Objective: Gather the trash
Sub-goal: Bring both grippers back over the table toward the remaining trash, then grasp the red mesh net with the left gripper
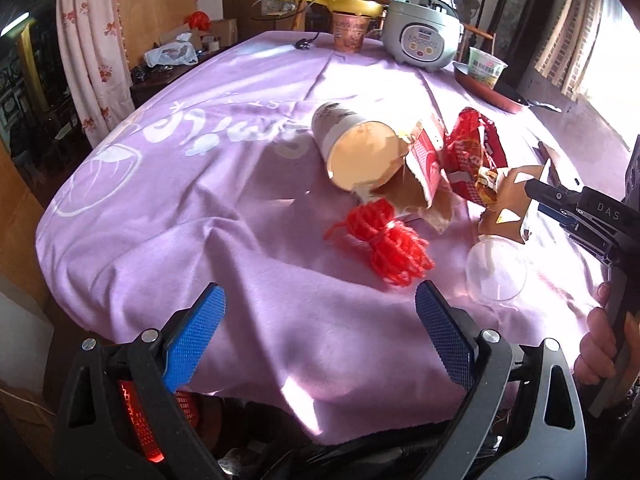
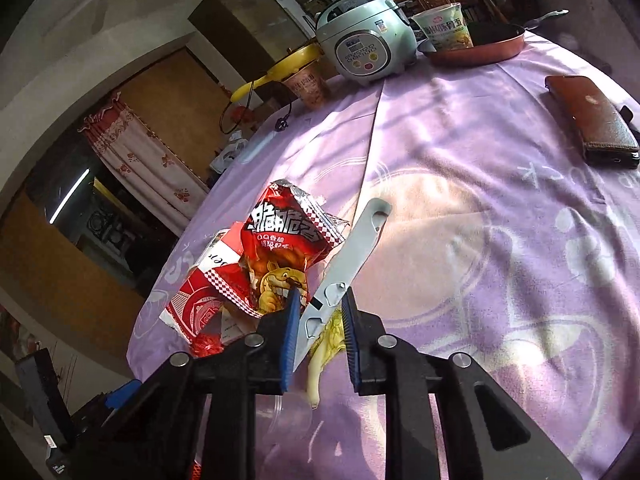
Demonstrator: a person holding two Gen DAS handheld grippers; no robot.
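L gripper (image 1: 320, 290): nearest the lens, blue pads (image 1: 200, 336) spread wide, released, nothing between; hovering over the near edge of the purple cloth (image 1: 180, 220), well short of the tipped cup (image 1: 352, 148).

R gripper (image 2: 321, 294): clenched on a cardboard scrap (image 2: 360, 240), pads pinching its lower end, grey strip sticking up and away. Scrap's brown side seen from the L cam, to the right of the tipped cup and clear of it. Pale yellow limp bit (image 2: 314, 376) hanging below the pads; can't tell what. Person's hand (image 1: 596, 344) on the R grip handle.

Trash, placed w/ ref. to the tipped cup (lying on its side, mouth toward the L cam):
- red net bundle (image 1: 380, 240): just in front, camera side.
- torn red/white carton (image 1: 428, 160): touching the cup's rim, right side.
- red snack bag (image 1: 476, 156): right of the carton, leaning on it; crumpled, open.
- clear plastic lid (image 1: 496, 272): front-right, near the scrap.

Other items, far side of the cup:
- rice cooker (image 1: 424, 36), back edge of the cloth.
- upright noodle cup (image 1: 350, 32), left of the cooker, yellow item on top.
- green noodle cup (image 1: 486, 66) sitting in a red pan (image 1: 496, 98), back-right.
- brown-cased phone (image 2: 592, 124), far right, well apart.
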